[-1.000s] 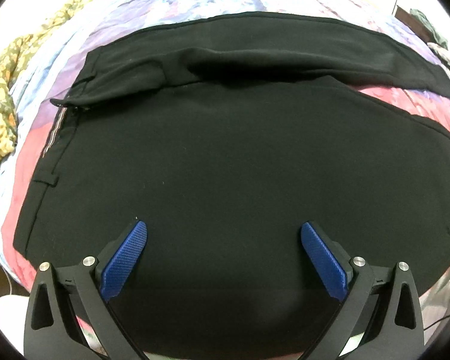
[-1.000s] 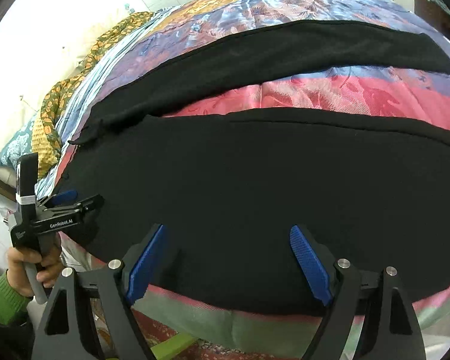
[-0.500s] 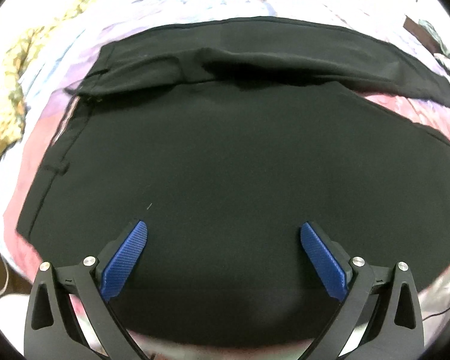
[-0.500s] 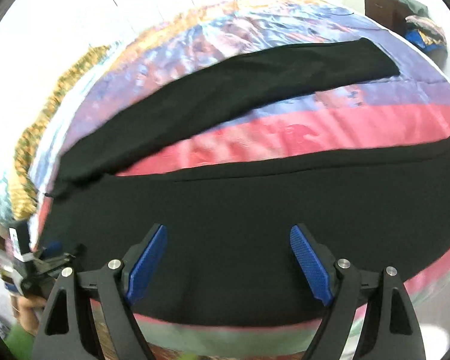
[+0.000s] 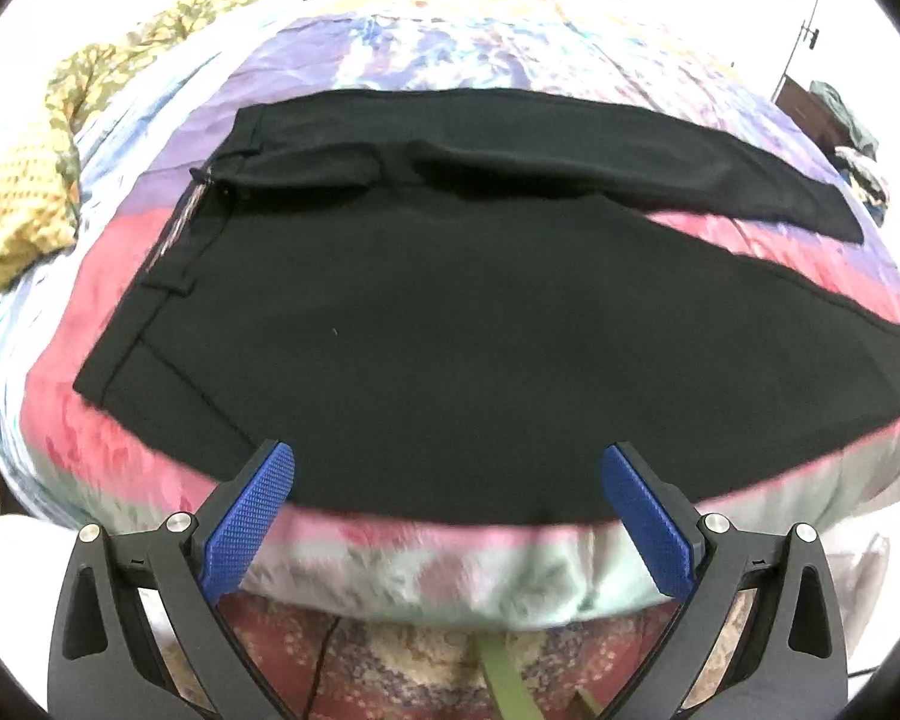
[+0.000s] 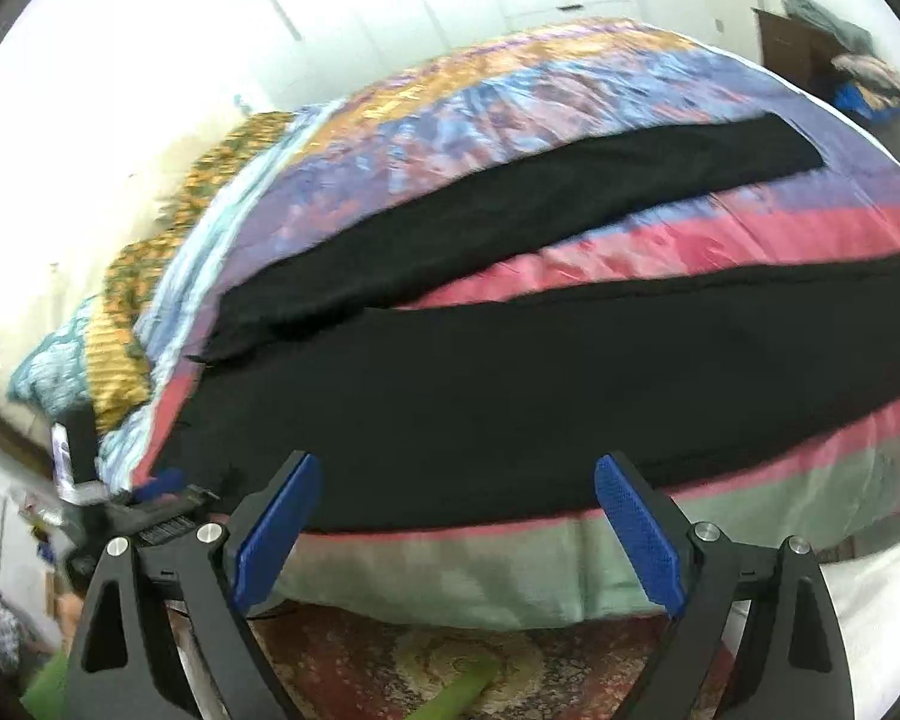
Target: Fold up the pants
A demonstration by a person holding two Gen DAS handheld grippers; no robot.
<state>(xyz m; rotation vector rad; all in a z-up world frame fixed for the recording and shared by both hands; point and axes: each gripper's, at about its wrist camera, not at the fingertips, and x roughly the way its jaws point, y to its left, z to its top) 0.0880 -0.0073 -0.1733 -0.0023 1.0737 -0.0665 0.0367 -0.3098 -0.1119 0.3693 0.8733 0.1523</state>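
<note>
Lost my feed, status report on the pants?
Left gripper open, right gripper open, both empty. Black pants flat on bedspread, legs spread, unfolded. Nothing in the way.

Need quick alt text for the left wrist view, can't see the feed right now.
Black pants lie spread flat on a colorful striped bedspread, waistband at left, legs splayed to the right. The left gripper hovers open and empty at the near bed edge.
</note>
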